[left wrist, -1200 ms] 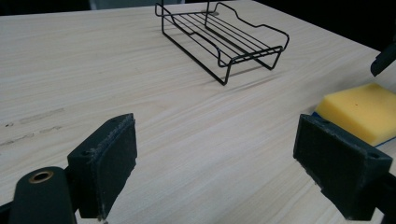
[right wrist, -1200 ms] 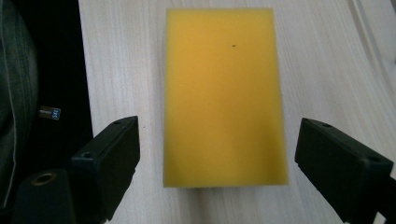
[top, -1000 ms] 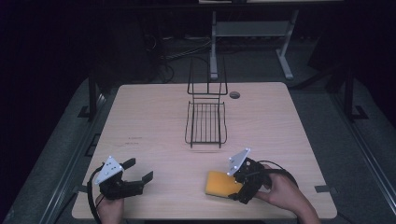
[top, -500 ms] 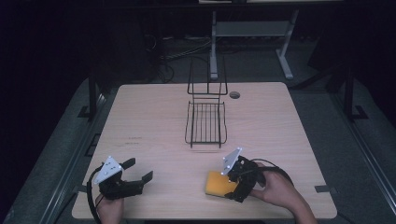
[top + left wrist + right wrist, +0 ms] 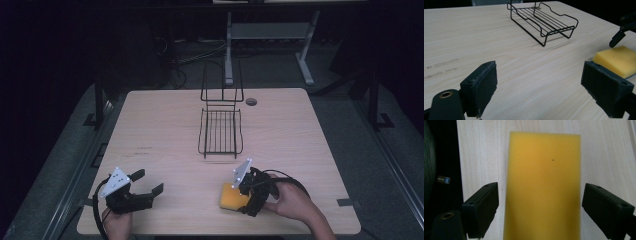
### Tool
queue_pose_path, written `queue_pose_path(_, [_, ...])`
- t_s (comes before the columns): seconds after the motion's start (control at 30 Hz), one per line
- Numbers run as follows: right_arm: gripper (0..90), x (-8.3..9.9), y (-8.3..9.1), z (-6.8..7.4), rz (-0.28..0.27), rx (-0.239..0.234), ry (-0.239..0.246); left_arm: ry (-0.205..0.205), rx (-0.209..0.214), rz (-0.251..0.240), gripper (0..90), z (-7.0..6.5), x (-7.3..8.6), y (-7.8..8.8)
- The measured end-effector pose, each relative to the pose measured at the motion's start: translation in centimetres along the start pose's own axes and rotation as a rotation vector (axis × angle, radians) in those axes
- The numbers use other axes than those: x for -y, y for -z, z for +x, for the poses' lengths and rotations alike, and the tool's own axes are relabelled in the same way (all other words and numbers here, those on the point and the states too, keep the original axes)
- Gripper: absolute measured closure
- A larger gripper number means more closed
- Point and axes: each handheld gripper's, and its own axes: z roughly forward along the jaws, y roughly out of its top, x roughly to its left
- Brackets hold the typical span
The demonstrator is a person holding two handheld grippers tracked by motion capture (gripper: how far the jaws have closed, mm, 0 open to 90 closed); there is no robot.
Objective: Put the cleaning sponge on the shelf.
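Observation:
A yellow sponge (image 5: pixel 228 196) lies flat near the table's front edge, right of centre. My right gripper (image 5: pixel 243 198) hovers over it, open, with one jaw on each side of the sponge (image 5: pixel 542 177) and a gap between each pad and its long sides. My left gripper (image 5: pixel 148 182) rests at the front left, open and with nothing in it. In the left gripper view the sponge (image 5: pixel 620 59) sits at the right, partly hidden behind one of that gripper's own pads (image 5: pixel 606 87), with the right gripper's jaw tip above it.
A black wire rack (image 5: pixel 221 131) with an upright back stands at the table's centre, also seen in the left gripper view as the rack (image 5: pixel 544 22). A round cable hole (image 5: pixel 251 101) lies behind it. The table's front edge (image 5: pixel 459 170) runs just left of the sponge.
My right gripper has moved left and down over the sponge, now covering more of it. The left gripper has stayed put.

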Motion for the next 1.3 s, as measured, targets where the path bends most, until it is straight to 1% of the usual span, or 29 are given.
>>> queue_pose_path(0.4, [13.7,-0.3,-0.6,-0.2,0.017,-0.01,0.007,0.0,0.0,-0.002,12.8,0.1,0.0,0.1])
queue_pose_path(0.63, [13.7,-0.4,-1.2,-0.3,0.036,-0.008,0.01,0.0,0.0,-0.002,12.8,0.0,0.0,0.1])
queue_pose_path(0.73, [13.7,-0.5,-1.3,-0.3,0.035,-0.004,0.011,0.001,0.001,-0.002,12.8,0.0,0.0,0.1])
queue_pose_path(0.9, [13.7,-0.5,-1.9,-0.3,0.042,-0.012,0.01,0.0,0.0,-0.002,12.8,0.1,0.0,0.1])
queue_pose_path(1.3, [14.0,-0.5,-2.5,-0.3,0.057,-0.002,0.009,0.003,0.002,-0.004,12.8,0.1,0.0,0.1])
